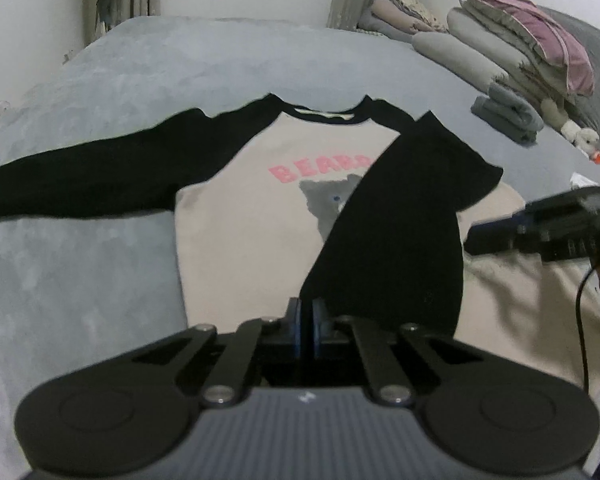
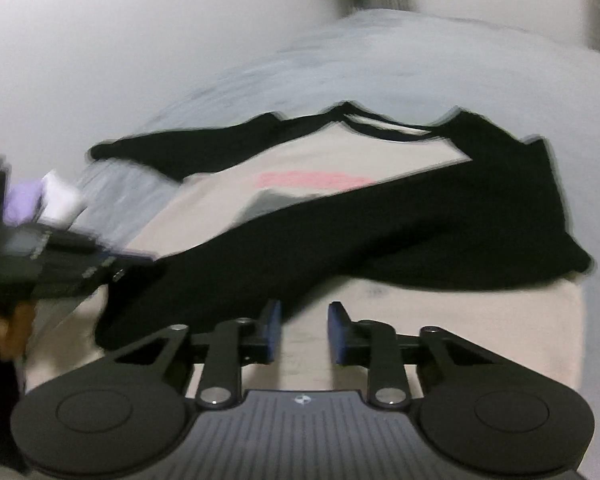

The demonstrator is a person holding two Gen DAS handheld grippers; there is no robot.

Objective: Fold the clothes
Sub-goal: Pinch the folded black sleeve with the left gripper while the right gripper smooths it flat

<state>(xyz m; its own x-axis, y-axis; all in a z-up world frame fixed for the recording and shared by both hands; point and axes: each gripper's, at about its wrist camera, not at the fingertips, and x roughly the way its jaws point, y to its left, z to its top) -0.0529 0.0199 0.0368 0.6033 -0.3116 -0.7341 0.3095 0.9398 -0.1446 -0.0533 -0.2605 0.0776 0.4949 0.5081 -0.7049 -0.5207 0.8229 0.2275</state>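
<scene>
The shirt (image 1: 252, 232) lies face up on the bed (image 1: 180, 60), collar toward the far wall, cream body with black sleeves. One sleeve (image 1: 388, 220) is already folded in, slanting across the chest and covering part of the pink lettering and the grey animal print. The other sleeve (image 1: 80, 176) lies stretched out to the side, not yet folded. The hem has not been brought up either, so I'd say the fold is only begun: that sleeve, then the body, remain.

The left gripper (image 1: 306, 312) hovers at the cuff end of the folded sleeve, its fingers pressed together, and I see no cloth caught between them. The right gripper (image 2: 304, 320) hangs over the near hem with fingers a little apart and nothing between them; its view is blurred.
</scene>
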